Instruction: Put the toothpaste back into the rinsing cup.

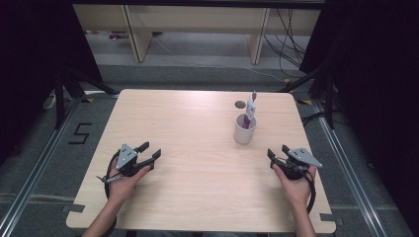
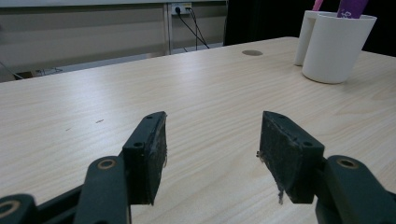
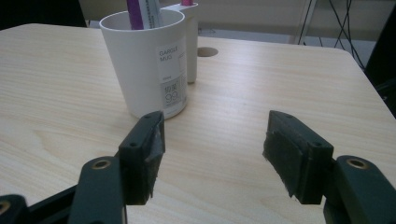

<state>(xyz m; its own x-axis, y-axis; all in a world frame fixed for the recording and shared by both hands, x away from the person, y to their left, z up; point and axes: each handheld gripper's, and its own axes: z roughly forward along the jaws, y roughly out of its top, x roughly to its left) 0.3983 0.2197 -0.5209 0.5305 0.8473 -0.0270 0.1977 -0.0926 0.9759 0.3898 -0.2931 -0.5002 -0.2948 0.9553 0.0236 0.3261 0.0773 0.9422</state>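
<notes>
A white mug [image 1: 244, 131] holding a purple-and-white tube [image 1: 250, 111] stands on the wooden table [image 1: 197, 148], right of centre and nearer the far edge, just in front of a round cable hole [image 1: 240, 104]. The right gripper [image 1: 277, 152], jaws spread wide with nothing between them, rests near the right edge, close to the mug and just short of it. The left gripper [image 1: 149, 150], equally wide and empty, sits towards the near left corner, well apart from the mug, which stands ahead and off to its right.
</notes>
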